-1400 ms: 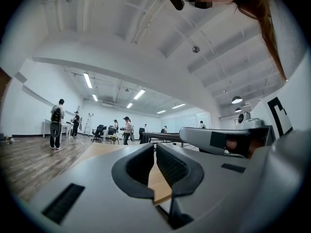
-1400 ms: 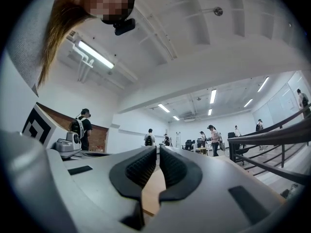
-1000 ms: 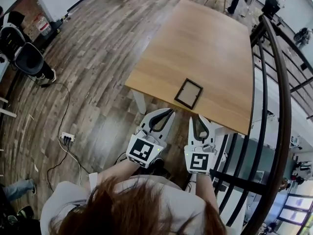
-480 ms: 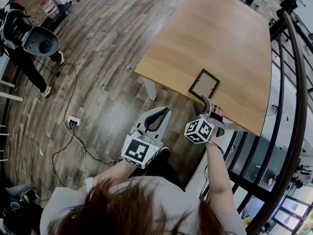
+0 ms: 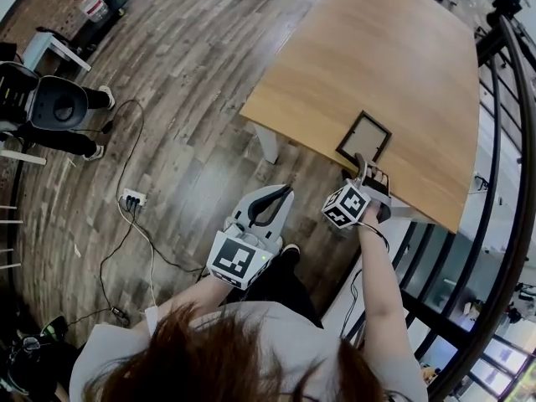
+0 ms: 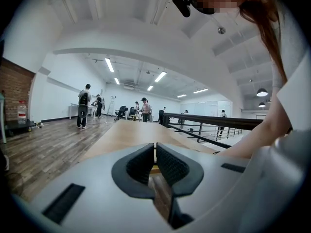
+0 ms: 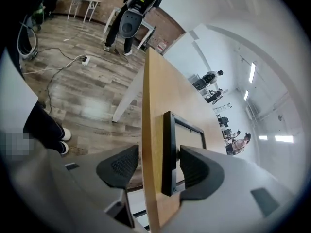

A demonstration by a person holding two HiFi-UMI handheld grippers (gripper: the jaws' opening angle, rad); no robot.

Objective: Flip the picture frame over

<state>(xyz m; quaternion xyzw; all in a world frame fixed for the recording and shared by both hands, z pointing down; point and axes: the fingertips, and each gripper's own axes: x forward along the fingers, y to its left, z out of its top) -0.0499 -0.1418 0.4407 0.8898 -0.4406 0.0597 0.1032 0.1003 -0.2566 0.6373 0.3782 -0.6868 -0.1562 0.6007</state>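
The picture frame [image 5: 364,136], black-rimmed with a pale centre, lies flat near the front edge of the wooden table [image 5: 394,48]. My right gripper [image 5: 362,166] reaches that edge with its jaws opening. In the right gripper view the right gripper [image 7: 158,166] straddles the table [image 7: 153,106] and the frame [image 7: 167,149]. One jaw is under the tabletop, clear of it; the other is over the frame's near rim. My left gripper [image 5: 266,203] hangs shut over the floor, short of the table, with nothing between the pads of the left gripper [image 6: 155,152].
A dark metal railing [image 5: 502,141] runs close along the table's right side. On the wooden floor to the left lie a power strip [image 5: 132,198] with cables, and a seated person [image 5: 54,107] is further left. Several people stand far off beyond the table [image 6: 126,132].
My right gripper has gone from beside the left one out to the table's front edge, rolled over, and opened around the edge and frame. The left gripper has sunk a little.
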